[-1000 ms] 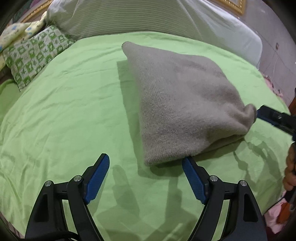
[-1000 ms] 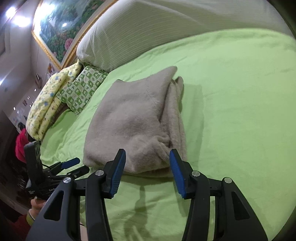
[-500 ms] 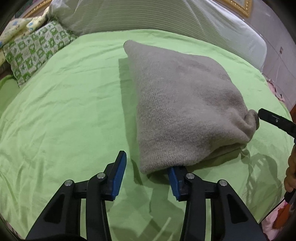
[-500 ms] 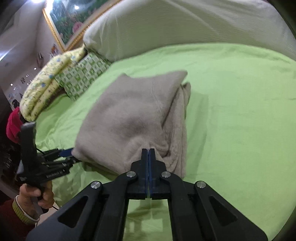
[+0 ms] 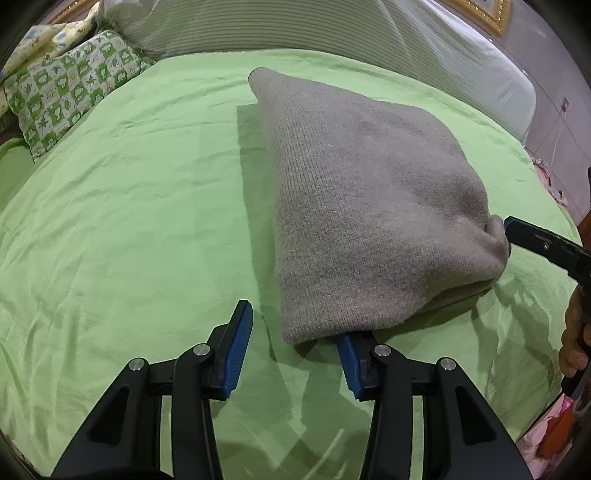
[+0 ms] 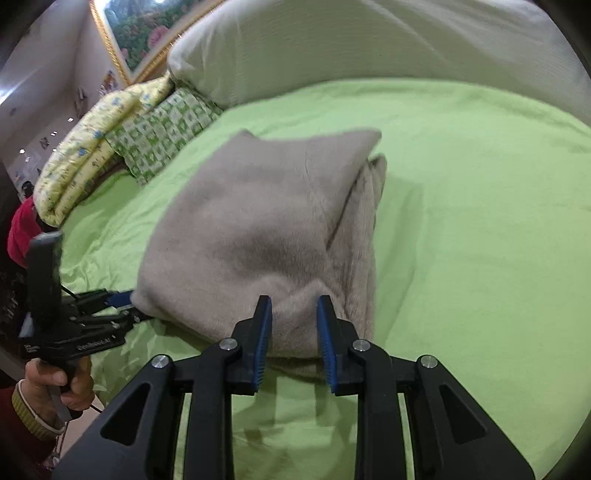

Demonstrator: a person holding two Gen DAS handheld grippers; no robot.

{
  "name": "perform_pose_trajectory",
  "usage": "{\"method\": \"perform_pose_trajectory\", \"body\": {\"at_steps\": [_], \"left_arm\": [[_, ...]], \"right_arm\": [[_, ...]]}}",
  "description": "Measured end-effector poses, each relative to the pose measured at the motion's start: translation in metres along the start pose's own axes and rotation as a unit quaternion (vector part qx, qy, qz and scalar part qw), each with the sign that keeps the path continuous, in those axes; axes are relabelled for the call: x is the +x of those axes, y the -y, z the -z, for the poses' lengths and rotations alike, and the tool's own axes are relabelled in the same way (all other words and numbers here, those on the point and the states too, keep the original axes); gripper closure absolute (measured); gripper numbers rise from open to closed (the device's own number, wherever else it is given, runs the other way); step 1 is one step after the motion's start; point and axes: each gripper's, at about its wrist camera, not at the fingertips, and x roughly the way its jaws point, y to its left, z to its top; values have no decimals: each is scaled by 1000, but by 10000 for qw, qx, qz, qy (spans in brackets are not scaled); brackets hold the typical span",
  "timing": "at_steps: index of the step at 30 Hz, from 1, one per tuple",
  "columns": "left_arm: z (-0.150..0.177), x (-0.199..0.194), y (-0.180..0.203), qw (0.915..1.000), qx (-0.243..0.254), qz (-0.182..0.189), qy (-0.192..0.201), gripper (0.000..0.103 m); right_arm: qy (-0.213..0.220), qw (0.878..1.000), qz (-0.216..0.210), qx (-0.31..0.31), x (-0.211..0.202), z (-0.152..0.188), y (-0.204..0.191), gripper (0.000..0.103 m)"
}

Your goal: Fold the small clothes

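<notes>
Jaws: your left gripper (image 5: 291,350) stands parted, its right pad tucked under the near corner of the grey knit garment (image 5: 369,192), nothing clamped. Your right gripper (image 6: 293,339) also stands released, with the bunched near edge of the garment between its pads but not pinched.
Garment place: it lies on the green bed sheet (image 5: 129,206), about mid-bed, well short of the striped bolster (image 5: 332,33) at the head edge.
Progress: by my reading the folding is largely done; the garment is a compact, layered packet. What seems left is to square the uneven side layers and flatten the puffed top.
Count: one garment, two grippers, one green checked pillow (image 5: 70,92), one yellow printed quilt (image 6: 85,151), one bolster.
</notes>
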Motion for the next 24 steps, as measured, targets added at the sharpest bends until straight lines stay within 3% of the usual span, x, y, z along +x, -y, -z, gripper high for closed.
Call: {"method": "perform_pose_trajectory", "body": {"at_steps": [1, 3, 5, 7, 9, 15, 19, 21, 24], "left_arm": [[0, 1, 0, 10000, 16, -14, -10, 57], [0, 0, 1, 10000, 4, -14, -6, 57], [0, 1, 0, 10000, -32, -3, -18, 57], [-1, 3, -1, 9999, -112, 23, -52, 57], [-3, 3, -1, 9998, -174, 38, -83, 60], [-1, 3, 8, 9999, 7, -107, -110, 67], [1, 5, 0, 9997, -174, 33, -149, 66], [2, 5, -4, 9996, -227, 51, -168, 64], [3, -2, -9, 9994, -251, 103, -218, 63]], "right_arm": [[-70, 10000, 36, -53, 2, -1, 0, 48], [-130, 9993, 280, -210, 8, -2, -1, 47], [-208, 9996, 193, -60, 14, -2, 5, 49], [-436, 9989, 27, 195, 22, 0, 13, 83], [-507, 9985, -76, 216, 21, 2, 13, 93], [448, 9989, -125, 46, -44, -15, 5, 95], [-77, 9997, 183, 143, -15, 9, 21, 95], [-321, 9987, 87, 398, 3, 24, 30, 95], [-278, 9984, 96, 490, 6, 31, 28, 91]]}}
